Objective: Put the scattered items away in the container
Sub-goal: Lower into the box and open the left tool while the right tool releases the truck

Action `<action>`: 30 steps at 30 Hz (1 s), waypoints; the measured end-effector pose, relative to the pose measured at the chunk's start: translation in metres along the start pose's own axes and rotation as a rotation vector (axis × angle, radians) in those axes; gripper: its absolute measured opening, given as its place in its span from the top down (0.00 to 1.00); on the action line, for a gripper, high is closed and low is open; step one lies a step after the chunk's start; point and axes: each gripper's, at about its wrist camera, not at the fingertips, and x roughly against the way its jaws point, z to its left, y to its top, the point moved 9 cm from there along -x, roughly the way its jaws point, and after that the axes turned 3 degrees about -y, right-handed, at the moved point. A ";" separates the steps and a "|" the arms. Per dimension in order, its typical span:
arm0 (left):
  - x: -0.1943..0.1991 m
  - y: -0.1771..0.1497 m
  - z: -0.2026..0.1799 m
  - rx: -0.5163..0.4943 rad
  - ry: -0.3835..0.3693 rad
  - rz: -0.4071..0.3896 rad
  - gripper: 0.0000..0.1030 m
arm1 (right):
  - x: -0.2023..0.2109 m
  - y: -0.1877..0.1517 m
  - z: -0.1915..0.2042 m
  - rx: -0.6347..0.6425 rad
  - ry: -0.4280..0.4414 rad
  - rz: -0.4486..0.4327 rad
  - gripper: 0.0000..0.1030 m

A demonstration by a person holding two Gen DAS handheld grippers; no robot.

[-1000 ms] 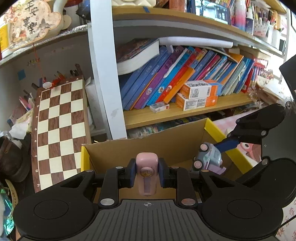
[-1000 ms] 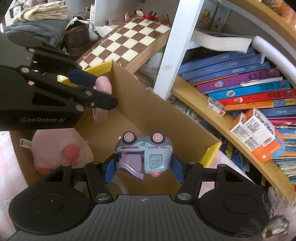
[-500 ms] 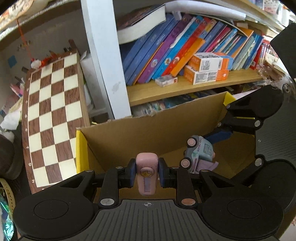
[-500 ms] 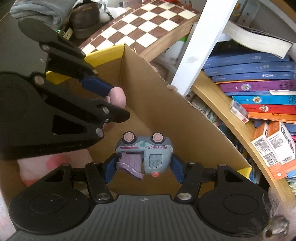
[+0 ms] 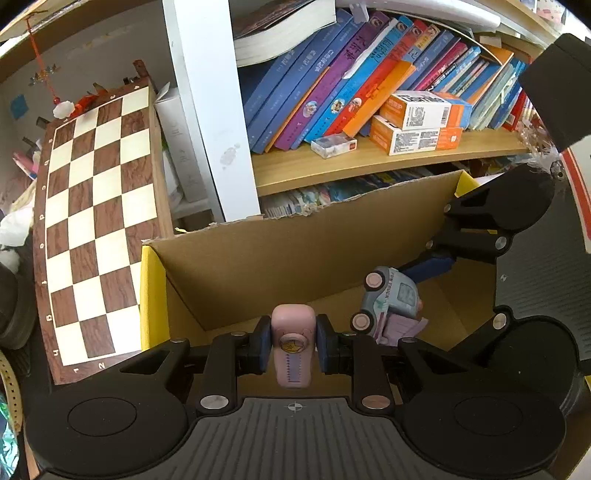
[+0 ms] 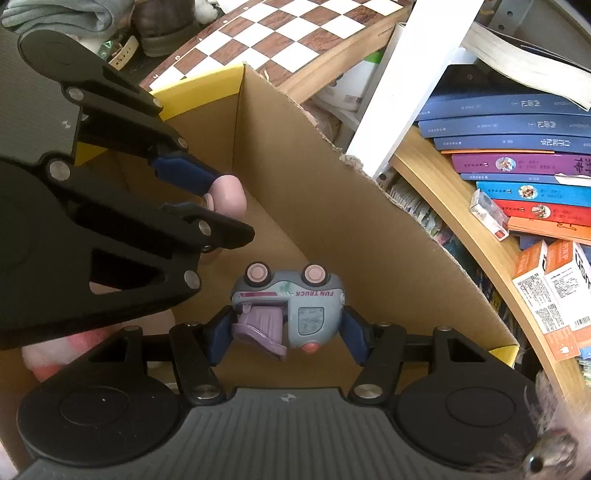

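Observation:
My left gripper point(image 5: 292, 349) is shut on a small pink oblong toy point(image 5: 293, 347) and holds it inside the open cardboard box point(image 5: 258, 258) with yellow-edged flaps. My right gripper point(image 6: 286, 332) is shut on a grey-blue toy truck point(image 6: 295, 306) with pink wheels, turned upside down, also inside the box. The truck point(image 5: 391, 302) shows to the right in the left wrist view. The pink toy point(image 6: 227, 194) and left gripper point(image 6: 205, 197) show at the left in the right wrist view. A pink plush point(image 6: 62, 350) lies on the box floor.
A wooden bookshelf with leaning books point(image 5: 332, 92) and small boxes point(image 5: 413, 125) stands behind the box. A chessboard point(image 5: 92, 221) leans at the left beside a white upright point(image 5: 210, 110). Folded clothes point(image 6: 62, 14) lie further left.
Both grippers have moved lower and further into the box, each still holding its toy. The box walls now fill more of both views.

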 end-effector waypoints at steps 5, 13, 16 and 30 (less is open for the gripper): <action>0.000 0.000 0.000 0.000 -0.003 0.004 0.77 | -0.002 0.000 0.001 0.003 0.003 0.006 0.43; 0.000 -0.001 -0.001 -0.007 -0.004 0.005 0.77 | -0.001 -0.002 0.001 0.008 0.006 0.007 0.43; -0.001 -0.001 -0.001 -0.007 -0.003 0.005 0.77 | -0.001 -0.002 0.001 0.009 0.006 0.008 0.43; 0.002 0.000 -0.002 -0.013 -0.004 -0.005 0.74 | -0.001 -0.003 0.001 0.017 0.001 0.006 0.40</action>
